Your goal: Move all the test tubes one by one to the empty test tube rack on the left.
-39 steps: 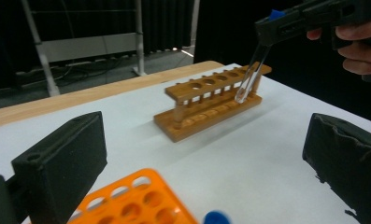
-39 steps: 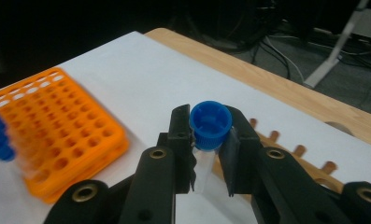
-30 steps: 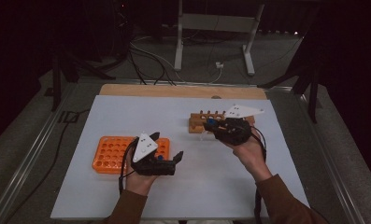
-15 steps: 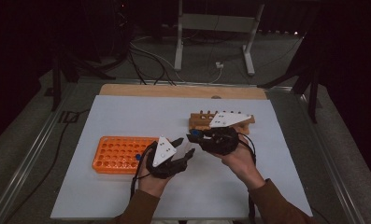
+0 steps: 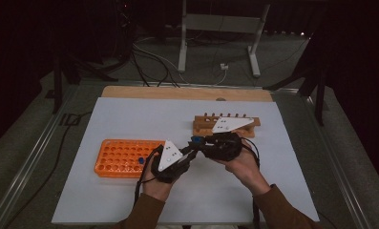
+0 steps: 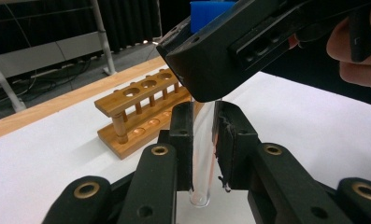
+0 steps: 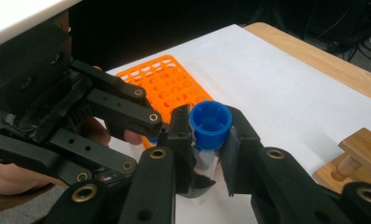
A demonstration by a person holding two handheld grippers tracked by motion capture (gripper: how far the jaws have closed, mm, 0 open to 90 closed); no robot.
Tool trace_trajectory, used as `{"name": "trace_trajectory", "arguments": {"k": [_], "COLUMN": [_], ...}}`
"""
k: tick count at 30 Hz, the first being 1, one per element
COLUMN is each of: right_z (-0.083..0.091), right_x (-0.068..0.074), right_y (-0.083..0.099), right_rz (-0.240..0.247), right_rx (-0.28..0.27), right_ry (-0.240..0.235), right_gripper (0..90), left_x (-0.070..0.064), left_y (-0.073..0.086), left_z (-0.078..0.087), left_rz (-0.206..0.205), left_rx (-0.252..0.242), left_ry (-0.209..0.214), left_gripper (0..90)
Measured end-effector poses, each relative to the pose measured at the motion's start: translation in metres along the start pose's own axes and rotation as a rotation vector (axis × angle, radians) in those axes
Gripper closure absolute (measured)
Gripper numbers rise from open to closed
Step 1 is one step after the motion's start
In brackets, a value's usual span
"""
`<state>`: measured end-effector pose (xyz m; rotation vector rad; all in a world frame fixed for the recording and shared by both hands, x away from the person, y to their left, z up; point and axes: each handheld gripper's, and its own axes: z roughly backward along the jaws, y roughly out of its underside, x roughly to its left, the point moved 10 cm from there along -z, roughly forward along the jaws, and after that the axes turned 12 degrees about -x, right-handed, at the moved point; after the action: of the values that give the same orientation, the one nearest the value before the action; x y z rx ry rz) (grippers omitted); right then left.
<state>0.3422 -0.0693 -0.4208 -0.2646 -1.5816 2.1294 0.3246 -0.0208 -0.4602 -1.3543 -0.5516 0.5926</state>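
Note:
A clear test tube (image 6: 203, 154) with a blue cap (image 7: 210, 123) hangs upright above the white mat between my two grippers. My right gripper (image 7: 210, 140) is shut on the tube just under the cap. My left gripper (image 6: 203, 140) is shut on the glass lower down, right beneath the right gripper (image 6: 230, 51). In the high view both grippers meet mid-table, left gripper (image 5: 189, 152) below and left of the right gripper (image 5: 200, 142), with the blue cap (image 5: 195, 140) showing between them. The tube's bottom end is clear of the mat.
An orange tube rack (image 5: 122, 157) lies left of the hands, with one blue-capped tube (image 5: 142, 161) standing in it. A wooden rack (image 5: 204, 126) with a row of holes stands just behind the right gripper. The white mat (image 5: 130, 119) covers the table up to a wooden strip at the far edge.
My right gripper came left and forward from the wooden rack with the tube. My left gripper moved right from the orange rack and closed on the tube's lower part.

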Motion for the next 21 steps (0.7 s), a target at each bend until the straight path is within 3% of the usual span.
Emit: {"name": "trace_trajectory", "arguments": {"k": [3,9,13,16,21], "right_z": [0.000,0.006,0.011,0.014,0.019], "right_x": [-0.001,-0.006,-0.014,-0.020,-0.032], "right_y": [0.000,-0.003,-0.003,0.001,0.009], "right_rz": [-0.001,-0.020,-0.018,-0.020,-0.025], "right_rx": [0.000,-0.026,-0.046,-0.045,-0.046], "right_ry": [0.000,0.012,0.052,0.077,0.107], "right_gripper": [73.9,42.1,26.1,17.1,9.9], "left_x": [0.001,0.012,0.019,0.024,0.034], "left_y": [0.000,0.000,-0.001,-0.003,-0.004], "left_z": [0.000,0.003,0.007,0.010,0.016], "left_rz": [0.006,0.028,0.040,0.045,0.050], "left_rx": [0.004,0.001,-0.008,-0.014,-0.024], "left_ry": [-0.003,-0.034,-0.053,-0.064,-0.087], "left_gripper": [78.7,78.6,78.6,78.6,78.6]}}
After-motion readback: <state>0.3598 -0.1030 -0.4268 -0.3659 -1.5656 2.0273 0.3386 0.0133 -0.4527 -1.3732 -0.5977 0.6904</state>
